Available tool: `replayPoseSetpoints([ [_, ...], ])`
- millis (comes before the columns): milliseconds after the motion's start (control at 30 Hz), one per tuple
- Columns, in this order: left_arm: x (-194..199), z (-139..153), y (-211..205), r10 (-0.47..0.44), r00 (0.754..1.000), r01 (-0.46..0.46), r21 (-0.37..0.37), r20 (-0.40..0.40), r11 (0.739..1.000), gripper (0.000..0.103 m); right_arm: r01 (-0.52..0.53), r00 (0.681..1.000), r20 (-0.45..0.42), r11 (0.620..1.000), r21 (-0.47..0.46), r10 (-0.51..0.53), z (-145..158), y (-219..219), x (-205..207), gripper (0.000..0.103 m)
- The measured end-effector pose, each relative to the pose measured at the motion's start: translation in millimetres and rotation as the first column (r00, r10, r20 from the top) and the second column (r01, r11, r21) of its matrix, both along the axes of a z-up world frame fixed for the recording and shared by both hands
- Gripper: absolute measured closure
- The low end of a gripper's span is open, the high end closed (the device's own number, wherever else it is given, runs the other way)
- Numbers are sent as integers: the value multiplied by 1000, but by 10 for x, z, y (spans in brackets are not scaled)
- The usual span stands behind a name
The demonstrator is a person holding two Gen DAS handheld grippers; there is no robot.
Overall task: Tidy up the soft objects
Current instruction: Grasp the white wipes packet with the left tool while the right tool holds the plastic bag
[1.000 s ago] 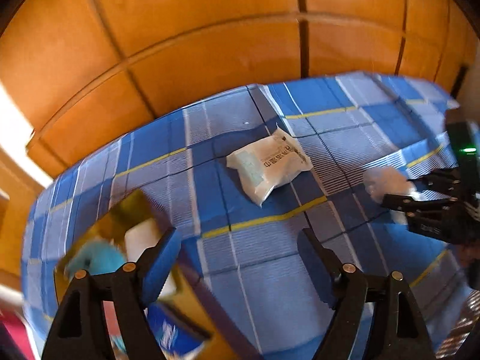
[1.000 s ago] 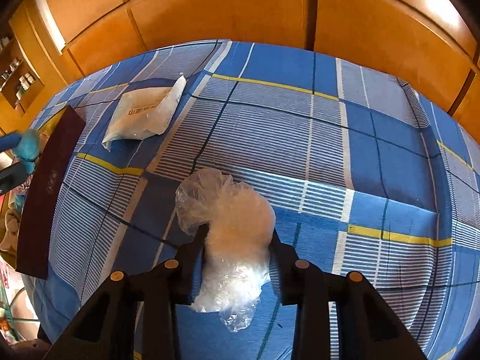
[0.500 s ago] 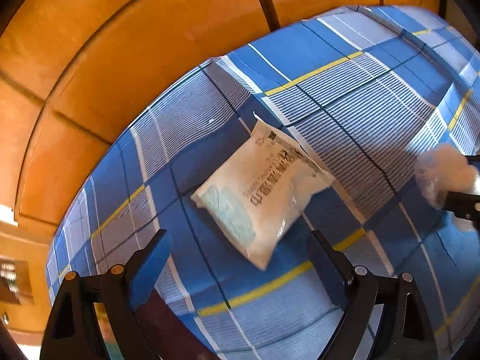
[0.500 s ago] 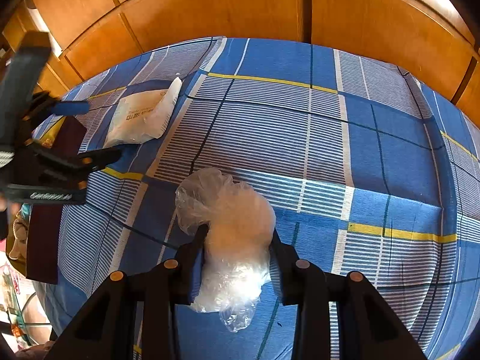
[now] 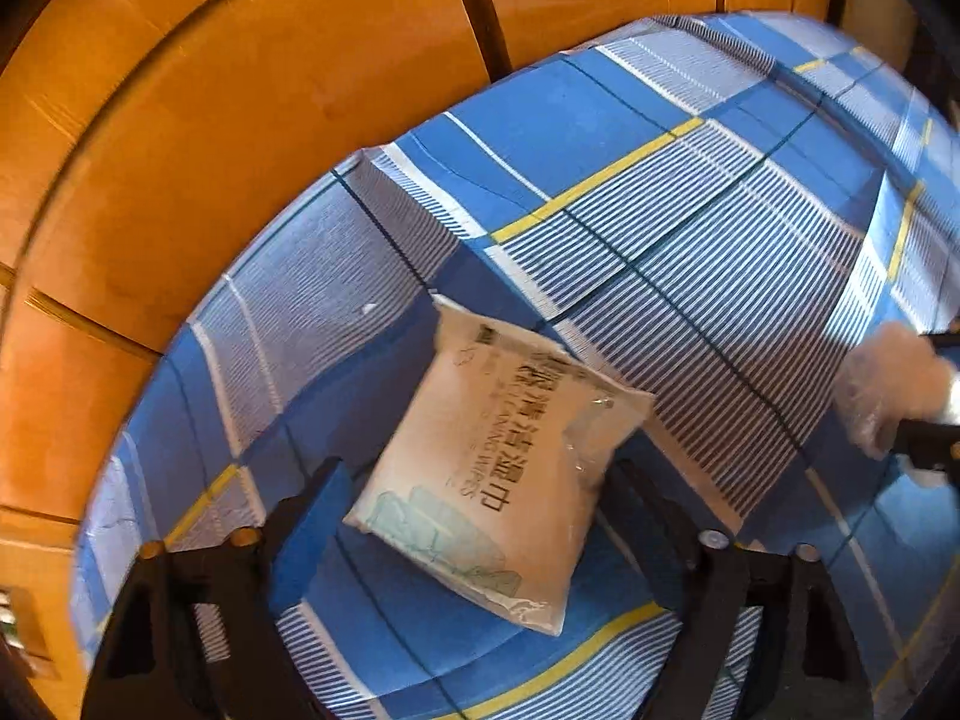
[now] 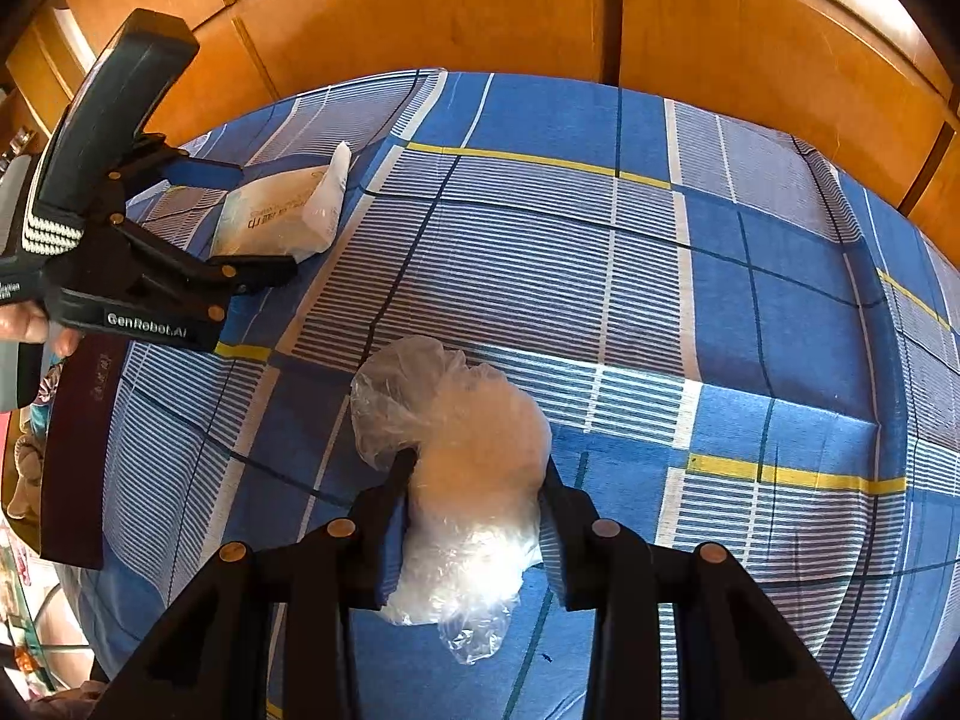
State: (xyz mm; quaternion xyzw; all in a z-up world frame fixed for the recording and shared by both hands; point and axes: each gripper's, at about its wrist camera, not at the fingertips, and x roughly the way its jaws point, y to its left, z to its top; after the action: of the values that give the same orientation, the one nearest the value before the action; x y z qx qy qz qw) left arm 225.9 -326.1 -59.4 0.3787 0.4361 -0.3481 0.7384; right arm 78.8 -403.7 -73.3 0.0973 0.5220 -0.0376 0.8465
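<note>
A white pack of wet wipes (image 5: pixel 492 474) lies on the blue checked cloth (image 5: pixel 690 228). My left gripper (image 5: pixel 474 498) is open, its two fingers either side of the pack, not closed on it. The pack also shows in the right wrist view (image 6: pixel 282 219) with the left gripper (image 6: pixel 252 222) around it. My right gripper (image 6: pixel 474 480) is shut on a clear plastic bag of white stuffing (image 6: pixel 474 468), held just over the cloth. That bag shows at the right edge of the left wrist view (image 5: pixel 888 390).
Orange wooden cabinet doors (image 6: pixel 480 6) stand close behind the cloth-covered surface. A dark red box (image 6: pixel 78 444) sits at the left edge of the cloth, with soft items beyond it. The cloth stretches bare to the right (image 6: pixel 780 300).
My left gripper has moved from the box at the left forward over the cloth and now straddles the wipes pack. My right gripper has stayed still, holding the bag.
</note>
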Motion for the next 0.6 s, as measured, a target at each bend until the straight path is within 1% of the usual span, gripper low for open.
replayPoseSetpoints([
  [67,30,7,-4,10,1000,-10,-15,-18,1000,21,1,1000,0,1000,-2,-1,0,0,11,66],
  [100,37,1,-4,8,1000,-8,-17,-18,1000,26,3,1000,-6,1000,1,-3,4,1,9,66],
  [133,31,0,-3,4,1000,-4,-19,-16,1000,27,3,1000,-6,1000,0,-3,7,1,6,66],
  [200,24,-2,29,2,1000,-3,-32,-29,999,33,2,1000,-5,1000,-2,-2,8,4,9,66],
  [333,-95,34,38,22,999,-23,-41,-43,999,36,-3,1000,-3,1000,-15,3,9,5,11,66],
  [433,-175,89,81,67,996,-71,-62,-60,996,36,-8,1000,0,1000,-22,8,3,6,9,66],
  [500,-295,156,154,119,990,-127,-102,-81,987,36,-10,1000,4,1000,-24,10,-2,3,12,66],
  [600,-499,293,257,168,982,-180,-154,-90,972,36,-9,1000,10,1000,-21,9,-9,-7,3,66],
])
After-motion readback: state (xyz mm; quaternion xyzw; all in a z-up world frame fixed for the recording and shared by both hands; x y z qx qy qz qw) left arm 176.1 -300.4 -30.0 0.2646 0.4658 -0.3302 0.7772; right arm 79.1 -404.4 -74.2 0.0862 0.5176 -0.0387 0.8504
